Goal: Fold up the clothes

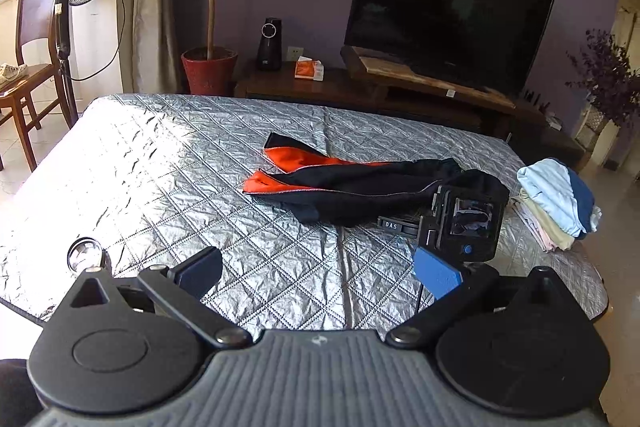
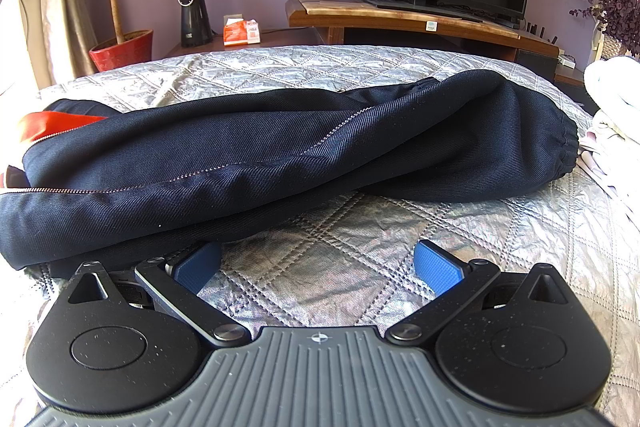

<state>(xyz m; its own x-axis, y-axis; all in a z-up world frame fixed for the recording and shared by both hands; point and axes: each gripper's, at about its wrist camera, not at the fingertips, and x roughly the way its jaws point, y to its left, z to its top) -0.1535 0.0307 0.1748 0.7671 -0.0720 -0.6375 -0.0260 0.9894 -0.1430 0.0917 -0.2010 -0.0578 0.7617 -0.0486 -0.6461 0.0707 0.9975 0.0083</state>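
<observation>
The navy-and-orange jacket lies crumpled mid-table, beside the folded pile. Both the left gripper and right gripper gape wide, empty. The right should pinch the near hem squarely before spreading.

Jacket cut off left; folded pile cut off right.

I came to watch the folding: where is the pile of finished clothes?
In the left wrist view, the stack of folded pastel clothes sits at the silver quilted cover's right edge, beside the dark navy-and-orange jacket.
</observation>
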